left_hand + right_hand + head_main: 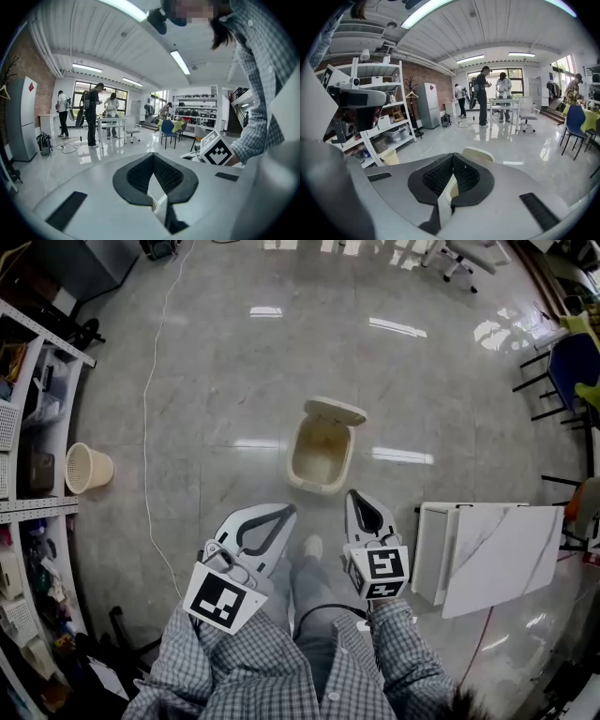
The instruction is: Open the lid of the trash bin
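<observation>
A cream trash bin [320,458] stands on the floor ahead of me with its lid [336,410] tipped up at the far side, so the inside shows. Both grippers hang near my body, short of the bin and touching nothing. My left gripper [285,511] is shut and points toward the bin's near left. To the right of it, my right gripper [355,496] is also shut, its tip just short of the bin's near rim. In the right gripper view the raised lid [478,153] peeks over the closed jaws [453,155]. The left gripper view shows its shut jaws [153,155] and the room beyond.
A white shelf rack [39,432] lines the left side, with a beige basket [87,468] beside it. A white cable [148,418] runs across the floor. A white marble-patterned table [489,554] stands at the right. Several people [482,95] stand far across the room.
</observation>
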